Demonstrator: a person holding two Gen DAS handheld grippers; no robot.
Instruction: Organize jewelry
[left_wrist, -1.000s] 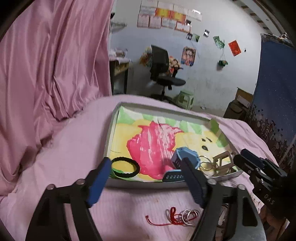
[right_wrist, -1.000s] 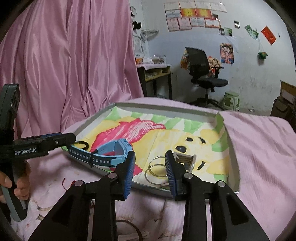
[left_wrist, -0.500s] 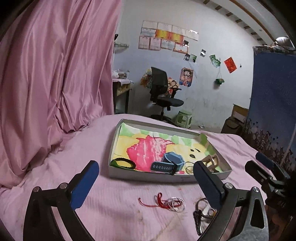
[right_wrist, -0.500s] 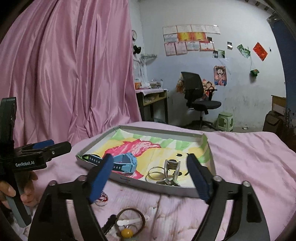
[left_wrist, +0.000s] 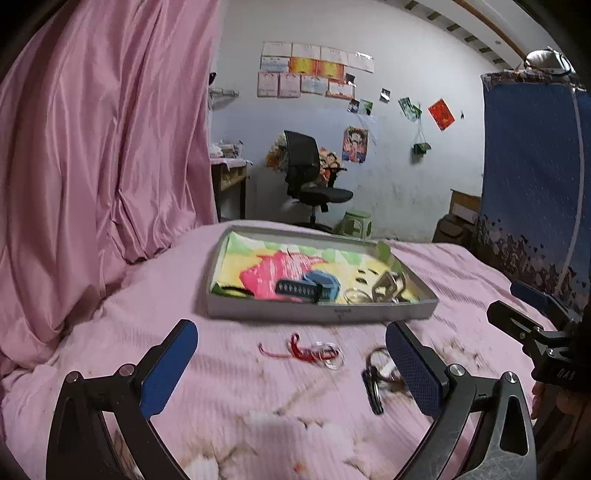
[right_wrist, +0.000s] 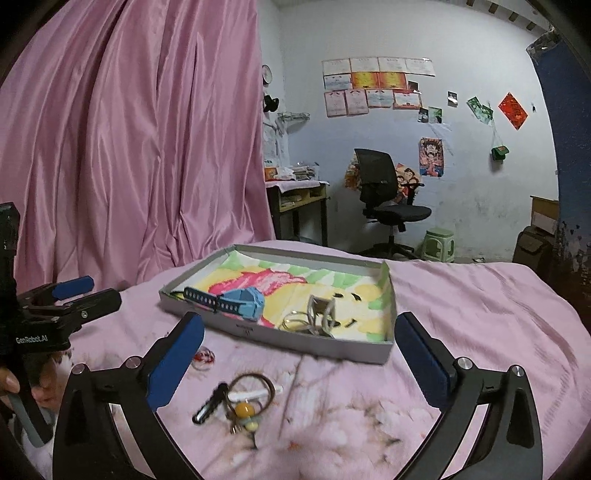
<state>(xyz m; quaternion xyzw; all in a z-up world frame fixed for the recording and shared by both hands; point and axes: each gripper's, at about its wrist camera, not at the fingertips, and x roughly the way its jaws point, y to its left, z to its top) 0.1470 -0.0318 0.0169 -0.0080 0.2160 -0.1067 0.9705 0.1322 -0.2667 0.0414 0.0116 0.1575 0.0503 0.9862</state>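
Two items lie on the bedspread just in front of the tray (left_wrist: 321, 314): a red cord (left_wrist: 301, 350) tied to clear rings, and beside it a key bunch (right_wrist: 240, 402) with a brown loop and yellow bead. Inside the tray already sit a blue watch (left_wrist: 314, 288), a black band at its left end, thin bangles and a metal frame piece at its right. Both tools are released and empty; the right gripper (right_wrist: 299, 365), whose jaws have just been opening, frames the key bunch, and the left gripper (left_wrist: 291, 365) frames the cord. Likely next is a pickup: close on the cord's knot, not the slippery rings, and lift clear of the tray wall before releasing.
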